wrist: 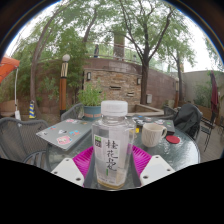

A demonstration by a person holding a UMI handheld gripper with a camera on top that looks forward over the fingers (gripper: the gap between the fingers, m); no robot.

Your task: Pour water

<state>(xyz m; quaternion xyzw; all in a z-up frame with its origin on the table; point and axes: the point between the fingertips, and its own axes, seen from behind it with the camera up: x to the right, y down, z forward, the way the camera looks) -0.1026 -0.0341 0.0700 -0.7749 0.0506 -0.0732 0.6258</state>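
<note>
Outdoor glass table [40, 150] under trees. The tongs [112, 165] pinch a clear water bottle [113, 140], upright between the pink pads [83, 158], white cap on, label facing the camera. A white cup [152, 133] stands just beyond to the right; a laptop [62, 132] lies left.

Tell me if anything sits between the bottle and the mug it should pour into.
Nothing visible does. The water bottle stands between the gripper fingers; the white mug sits just beyond to its right, bare glass table between them.
</note>
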